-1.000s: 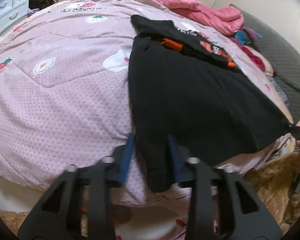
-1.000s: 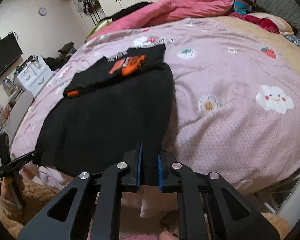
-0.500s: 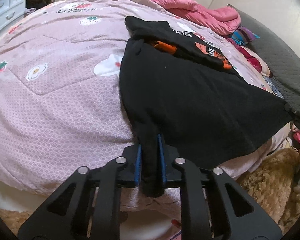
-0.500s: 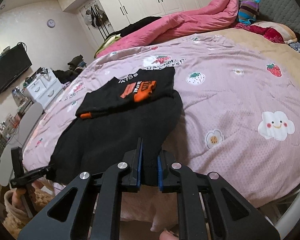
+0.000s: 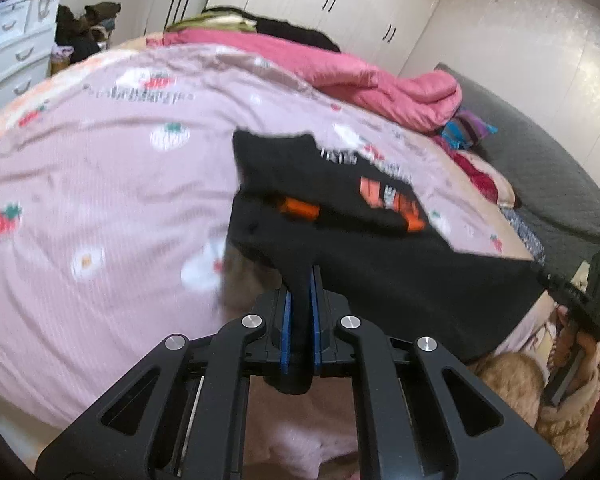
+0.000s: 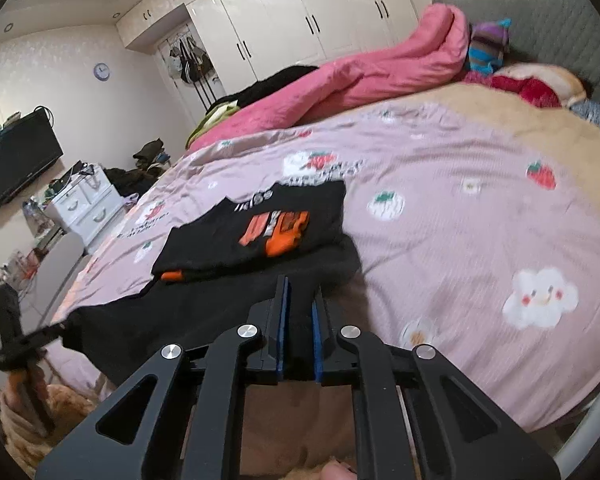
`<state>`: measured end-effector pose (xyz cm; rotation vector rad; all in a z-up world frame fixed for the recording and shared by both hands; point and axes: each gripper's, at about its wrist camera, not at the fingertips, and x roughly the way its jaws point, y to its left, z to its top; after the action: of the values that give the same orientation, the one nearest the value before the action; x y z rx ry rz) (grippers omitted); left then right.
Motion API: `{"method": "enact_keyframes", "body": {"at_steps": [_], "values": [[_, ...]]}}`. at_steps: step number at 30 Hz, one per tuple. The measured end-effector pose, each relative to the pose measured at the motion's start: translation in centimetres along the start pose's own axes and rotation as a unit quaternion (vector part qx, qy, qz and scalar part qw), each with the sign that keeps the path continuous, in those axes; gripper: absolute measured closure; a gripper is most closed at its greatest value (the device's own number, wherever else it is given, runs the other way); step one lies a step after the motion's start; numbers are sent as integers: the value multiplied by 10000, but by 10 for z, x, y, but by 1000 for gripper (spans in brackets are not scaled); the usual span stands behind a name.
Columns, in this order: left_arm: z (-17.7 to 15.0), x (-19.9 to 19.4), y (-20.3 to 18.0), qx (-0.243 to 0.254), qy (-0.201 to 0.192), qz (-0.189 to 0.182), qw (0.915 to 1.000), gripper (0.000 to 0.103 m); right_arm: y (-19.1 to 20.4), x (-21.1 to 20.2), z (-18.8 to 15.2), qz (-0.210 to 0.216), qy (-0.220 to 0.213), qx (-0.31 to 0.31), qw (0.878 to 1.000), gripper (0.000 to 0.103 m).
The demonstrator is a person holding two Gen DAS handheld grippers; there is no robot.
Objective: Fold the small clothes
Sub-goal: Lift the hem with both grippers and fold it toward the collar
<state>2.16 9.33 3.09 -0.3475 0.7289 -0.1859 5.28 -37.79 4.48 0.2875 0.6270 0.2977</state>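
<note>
2 tongs (image 5: pixel 299 312) (image 6: pixel 299 328) gripping 1 black garment (image 5: pixel 400 280)

Garment (image 5: pixel 400 280) spread on bedspread (image 5: pixel 100 200), near edge lifted. Folded shirt (image 5: pixel 340 184) lies on its far end, 12 o'clock. Rolled quilt (image 5: pixel 340 76) behind, 1 o'clock; drawer unit (image 5: pixel 16 52) at 10.

Two black garments lie on one bed: a folded black shirt with orange print (image 6: pixel 268 224) and a plain black cloth (image 6: pixel 172 312). Two black two-finger grippers, left (image 5: pixel 299 312) and right (image 6: pixel 299 320).
</note>
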Motion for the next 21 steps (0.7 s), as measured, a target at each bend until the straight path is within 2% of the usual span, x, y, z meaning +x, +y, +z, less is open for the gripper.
{"method": "enact_keyframes", "body": {"at_steps": [6, 21], "values": [[36, 2, -4, -74, -231, 12, 9997, 101, 0, 8, 22, -81, -149, -24, 9999, 95], [81, 17, 3, -313, -429, 68, 9986, 101, 0, 32, 72, -64, -567, 447, 9974, 95]]}}
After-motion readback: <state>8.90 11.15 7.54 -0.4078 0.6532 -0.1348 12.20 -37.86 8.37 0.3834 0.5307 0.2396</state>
